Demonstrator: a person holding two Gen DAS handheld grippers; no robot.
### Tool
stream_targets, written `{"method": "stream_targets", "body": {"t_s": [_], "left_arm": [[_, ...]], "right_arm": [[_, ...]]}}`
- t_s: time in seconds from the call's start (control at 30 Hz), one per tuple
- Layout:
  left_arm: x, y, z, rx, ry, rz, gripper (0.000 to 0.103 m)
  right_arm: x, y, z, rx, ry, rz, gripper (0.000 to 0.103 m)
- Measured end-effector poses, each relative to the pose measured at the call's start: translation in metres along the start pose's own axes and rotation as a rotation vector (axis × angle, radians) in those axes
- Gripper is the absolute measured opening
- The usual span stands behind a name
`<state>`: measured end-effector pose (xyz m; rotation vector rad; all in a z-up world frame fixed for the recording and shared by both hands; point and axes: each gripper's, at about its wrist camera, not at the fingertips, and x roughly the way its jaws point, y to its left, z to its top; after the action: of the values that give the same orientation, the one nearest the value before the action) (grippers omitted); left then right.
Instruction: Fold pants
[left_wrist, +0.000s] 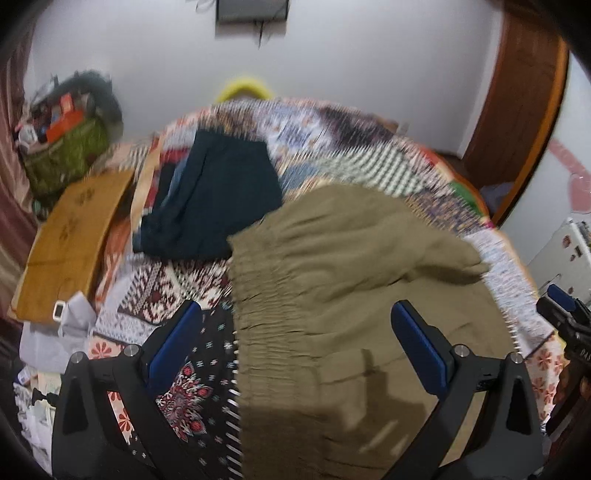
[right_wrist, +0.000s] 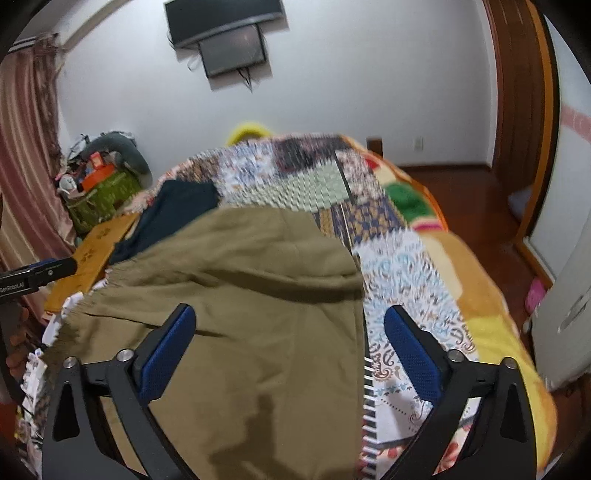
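Apparently I was between folds: both my left gripper (left_wrist: 295, 347) and right gripper (right_wrist: 290, 350) hung spread wide, holding nothing, over the olive-green cotton pants (left_wrist: 332, 280) lying on the patchwork quilt (left_wrist: 369, 147). Next I judged I needed an edge pinched. At ten o'clock, the green fabric basket (right_wrist: 103, 199) held orange boxes (right_wrist: 98, 175).

Flat, dim indoor light fills both fisheye views, whose corners fall into black vignette and whose walls bow outward. Motion blur smears the multicoloured patchwork quilt (left_wrist: 369, 147) into streaks, worst in the left wrist view. Soft gripper shadows fall on the olive-green cotton pants (right_wrist: 258, 295). A faint sheen shows on the black wall-mounted television (right_wrist: 232, 48).
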<state>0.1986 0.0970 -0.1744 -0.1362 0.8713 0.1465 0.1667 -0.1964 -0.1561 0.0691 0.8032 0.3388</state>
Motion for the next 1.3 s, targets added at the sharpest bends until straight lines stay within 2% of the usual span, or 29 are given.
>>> {"method": "stream_targets", "body": {"t_s": [0.17, 0.23, 0.33, 0.4, 0.53, 0.87, 0.9, 0.93, 1.0, 1.13, 1.3], "left_arm": [[0.036, 0.019, 0.007, 0.015, 0.080, 0.041, 0.103], [0.047, 0.025, 0.011, 0.031, 0.106, 0.047, 0.103], [0.062, 0.030, 0.017, 0.050, 0.145, 0.044, 0.096], [0.070, 0.031, 0.018, 0.061, 0.171, 0.035, 0.089], [0.084, 0.032, 0.018, 0.072, 0.219, 0.004, 0.086], [0.104, 0.031, 0.008, 0.055, 0.293, -0.084, 0.086], [0.104, 0.030, 0.008, 0.056, 0.292, -0.086, 0.086], [0.103, 0.029, 0.009, 0.059, 0.290, -0.087, 0.086], [0.100, 0.028, 0.009, 0.066, 0.287, -0.089, 0.086], [0.091, 0.026, 0.011, 0.100, 0.272, -0.080, 0.086], [0.087, 0.034, 0.013, 0.106, 0.259, -0.056, 0.086]], "right_arm": [[0.033, -0.022, -0.003, 0.031, 0.125, 0.034, 0.075], [0.046, -0.026, -0.001, 0.021, 0.165, 0.043, 0.064], [0.065, -0.036, 0.001, 0.029, 0.223, 0.069, 0.051], [0.076, -0.040, 0.002, 0.023, 0.255, 0.071, 0.048], [0.093, -0.039, 0.003, -0.026, 0.295, 0.048, 0.045], [0.122, -0.032, 0.002, -0.162, 0.316, -0.013, 0.045], [0.122, -0.033, 0.001, -0.164, 0.315, -0.011, 0.041], [0.122, -0.035, 0.001, -0.163, 0.318, 0.007, 0.027], [0.125, -0.032, 0.003, -0.163, 0.328, 0.009, 0.010], [0.120, -0.037, 0.007, -0.134, 0.332, 0.040, 0.005], [0.092, -0.040, 0.009, -0.104, 0.277, 0.060, 0.004]]}}
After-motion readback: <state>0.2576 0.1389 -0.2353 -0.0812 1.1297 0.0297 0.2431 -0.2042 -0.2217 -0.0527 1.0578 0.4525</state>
